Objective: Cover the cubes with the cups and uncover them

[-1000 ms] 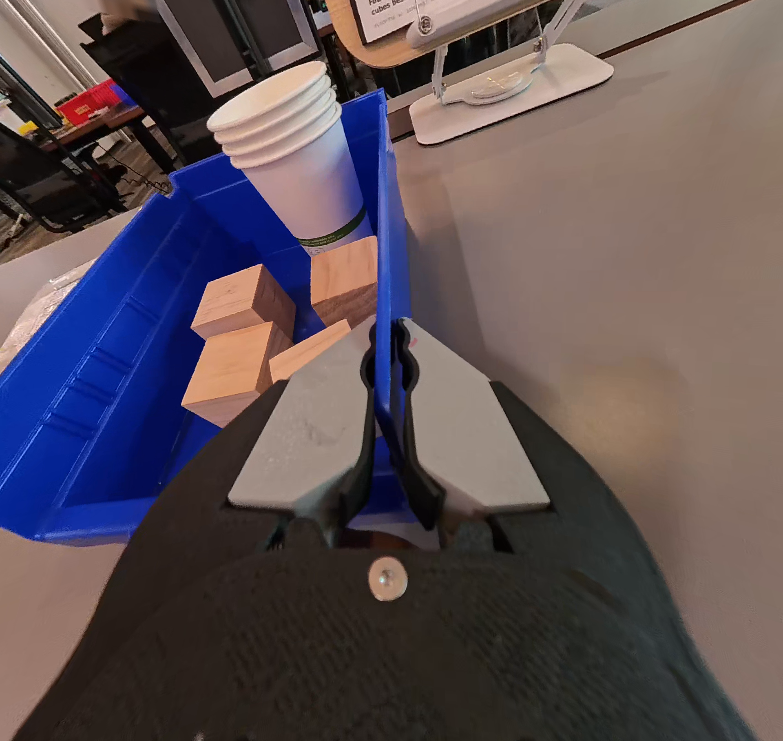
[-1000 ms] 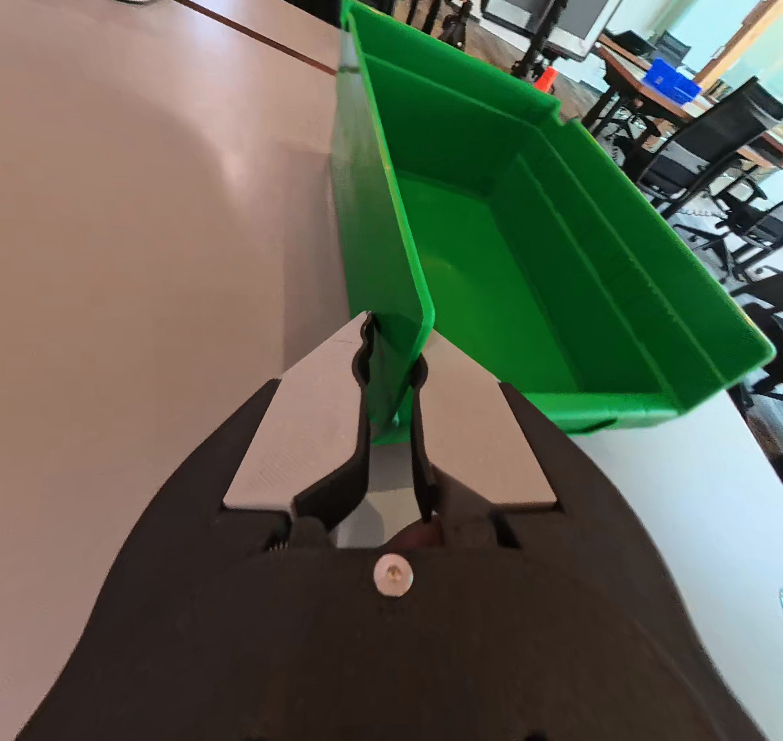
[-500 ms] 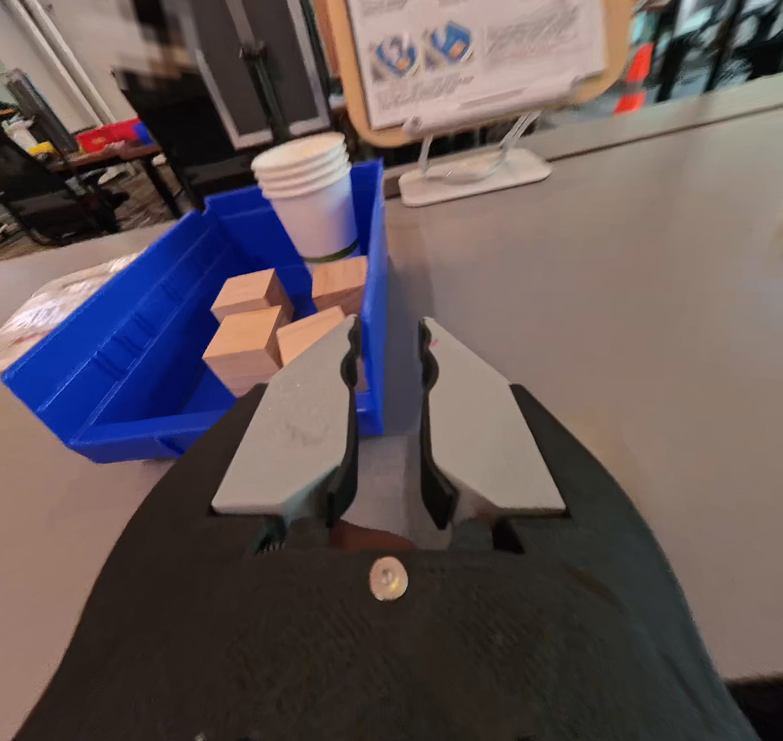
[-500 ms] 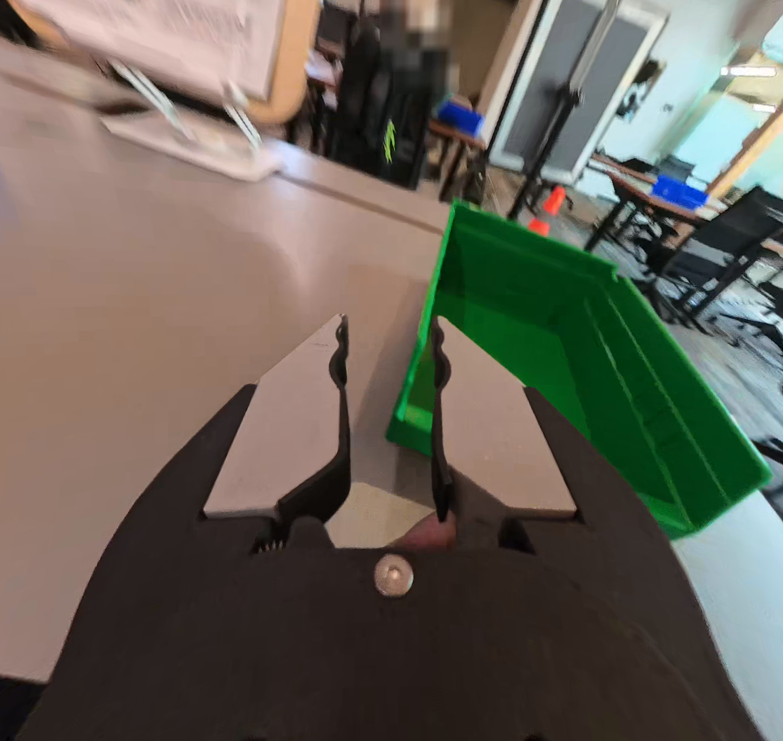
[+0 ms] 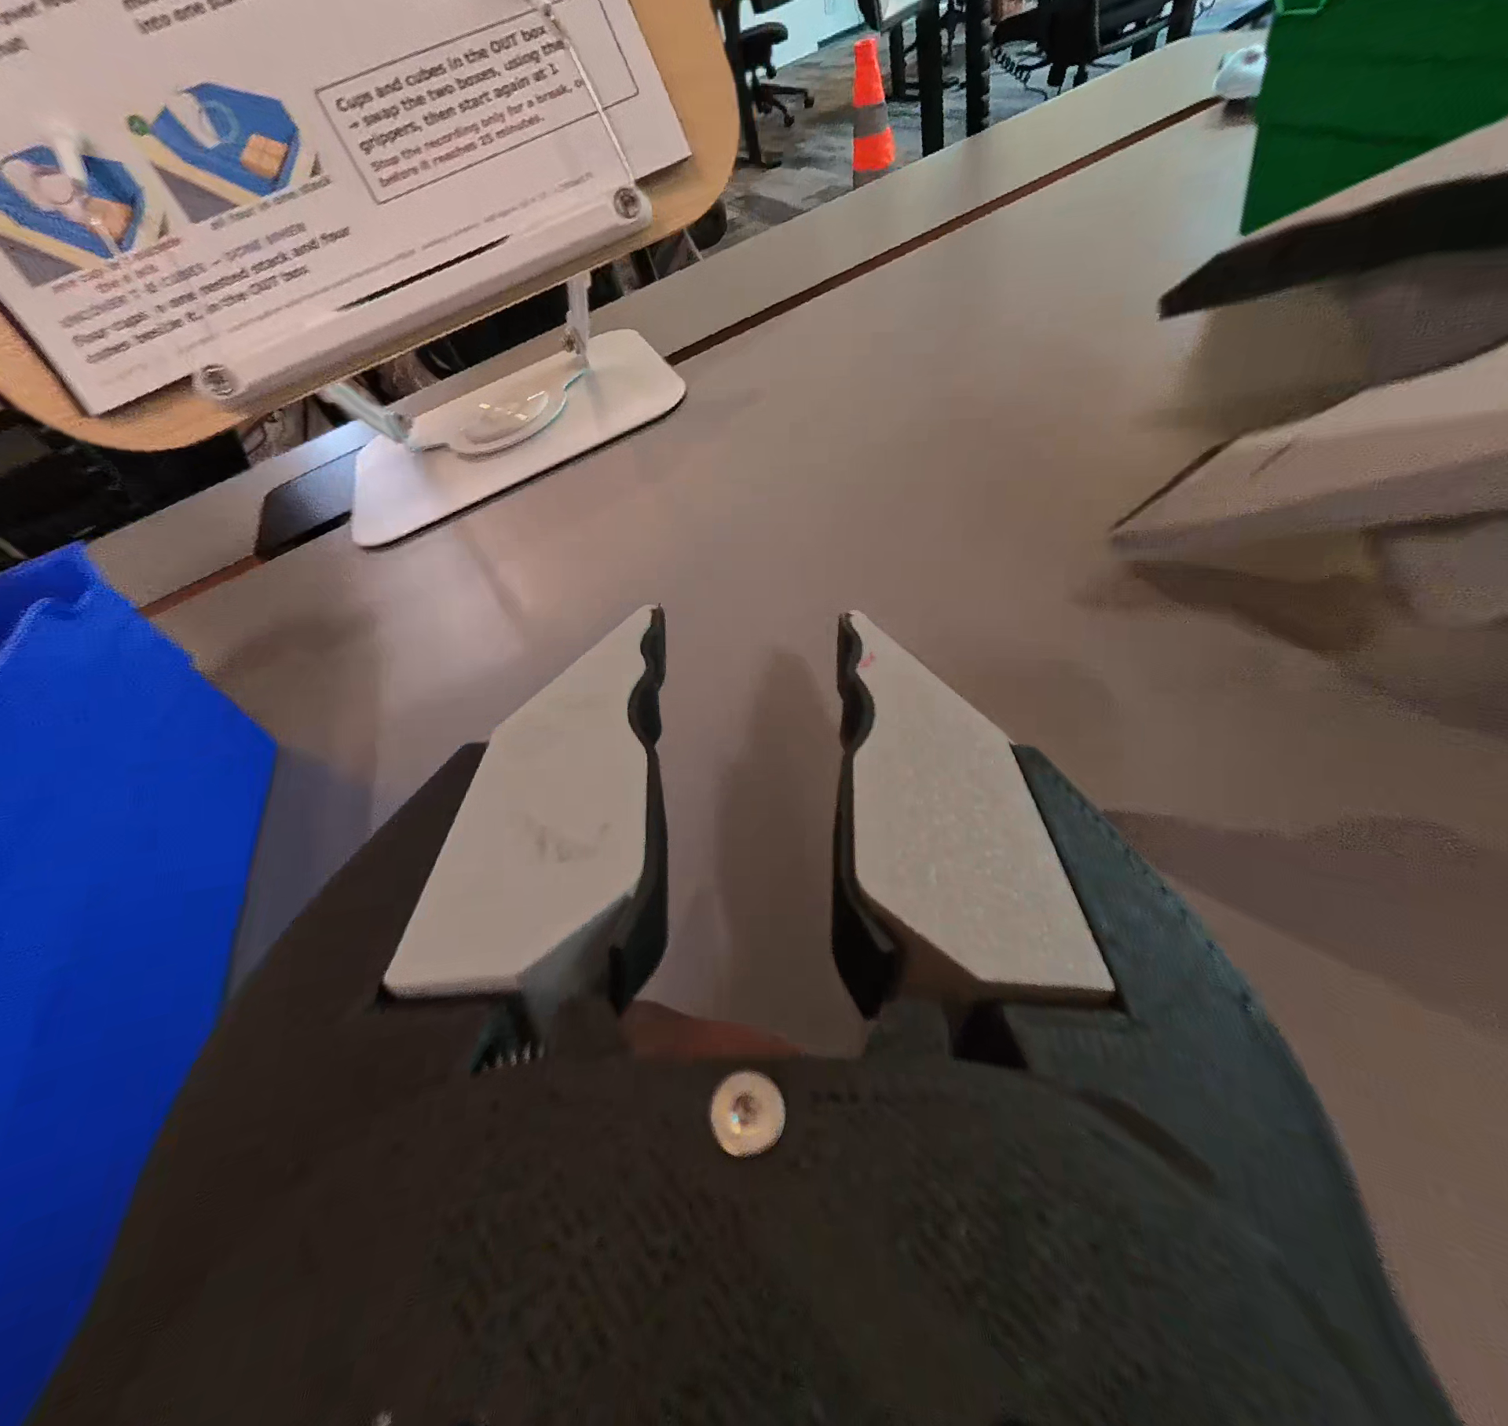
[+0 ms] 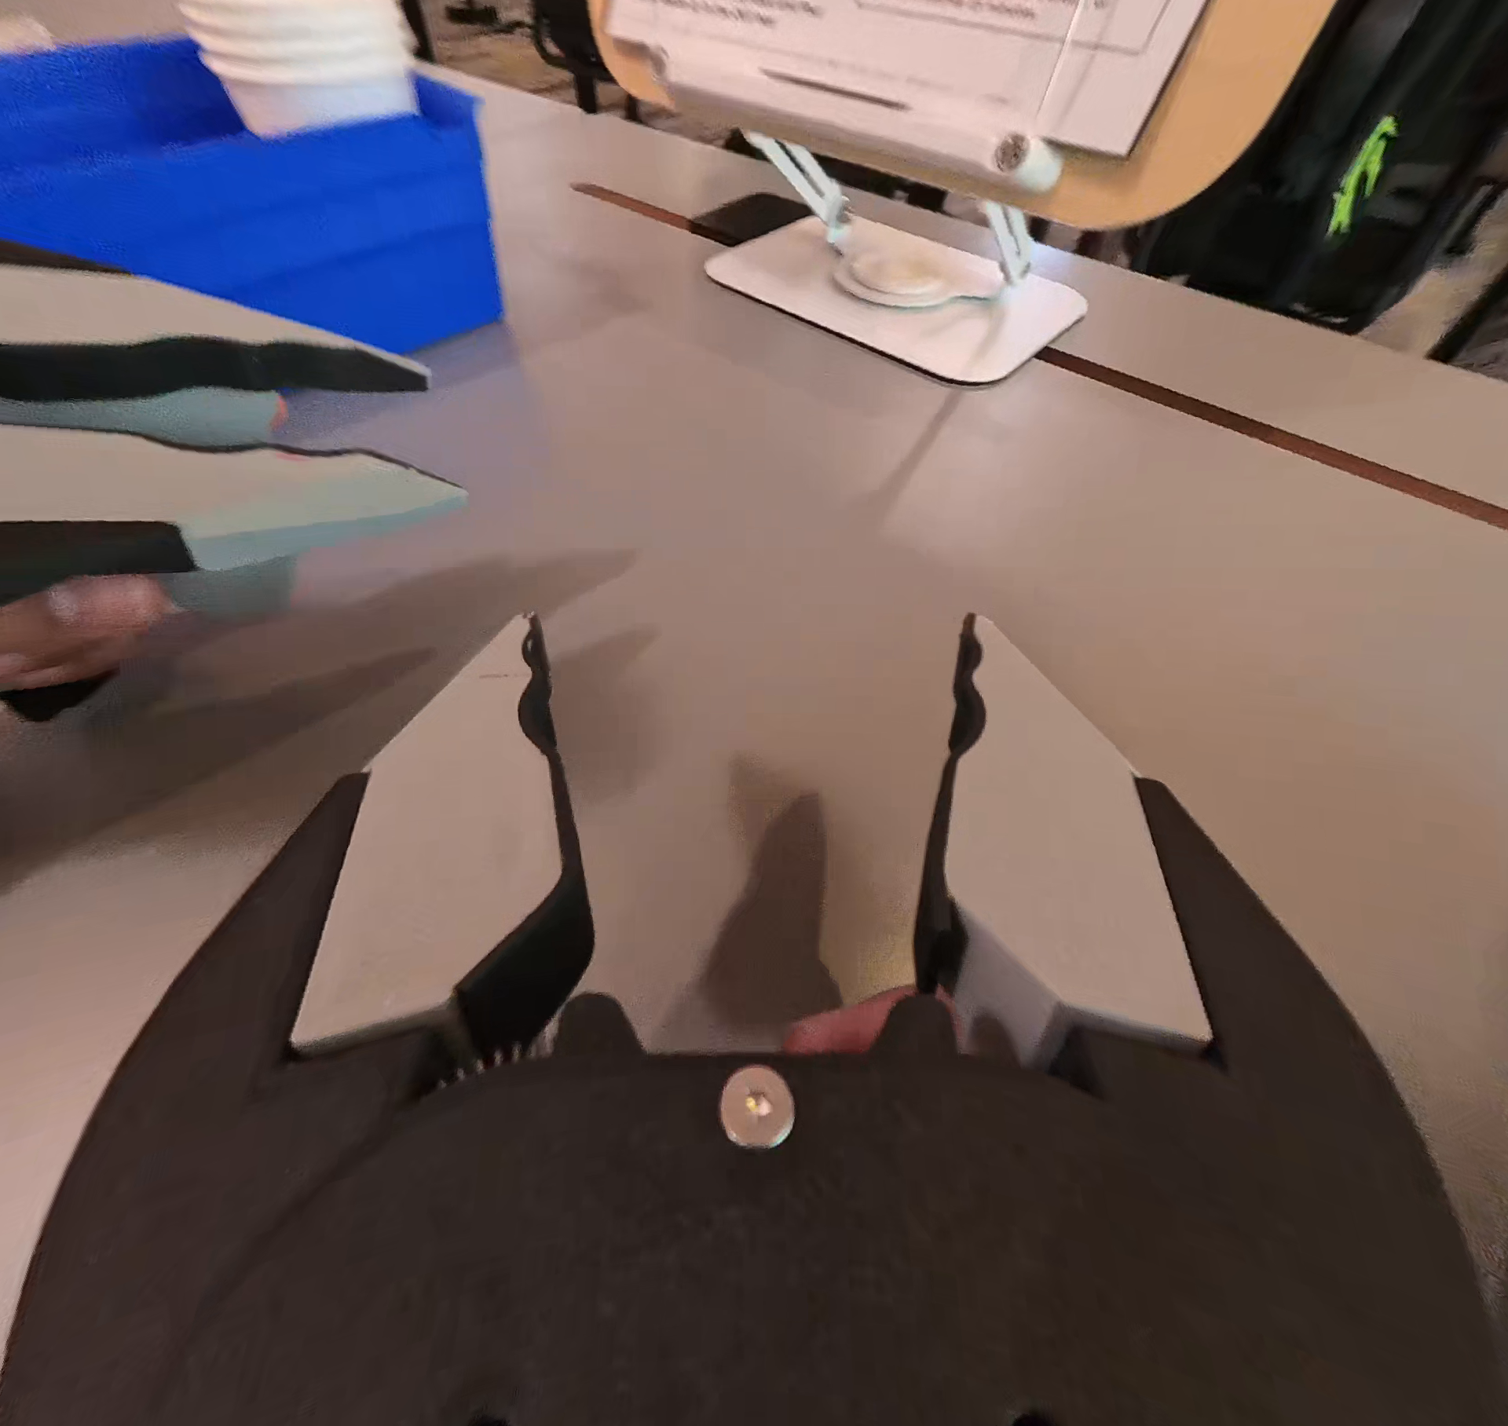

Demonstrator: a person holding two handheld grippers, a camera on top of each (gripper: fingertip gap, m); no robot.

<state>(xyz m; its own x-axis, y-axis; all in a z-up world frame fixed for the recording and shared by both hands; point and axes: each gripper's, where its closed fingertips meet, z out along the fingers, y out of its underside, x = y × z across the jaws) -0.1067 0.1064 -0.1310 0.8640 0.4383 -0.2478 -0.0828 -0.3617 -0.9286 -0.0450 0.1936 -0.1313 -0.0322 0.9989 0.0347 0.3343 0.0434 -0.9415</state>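
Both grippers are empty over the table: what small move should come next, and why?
Probably swing the open right gripper left toward the nested white paper cups in the blue bin. No cup or cube is out on the table yet.

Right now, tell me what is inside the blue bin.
A nested stack of white paper cups stands inside the blue bin, rims rising above its wall. The wall hides the bin floor, so any cubes there cannot be seen.

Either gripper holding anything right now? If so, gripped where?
Nothing held. The left gripper and right gripper both have their jaws apart, with only bare table between the fingers.
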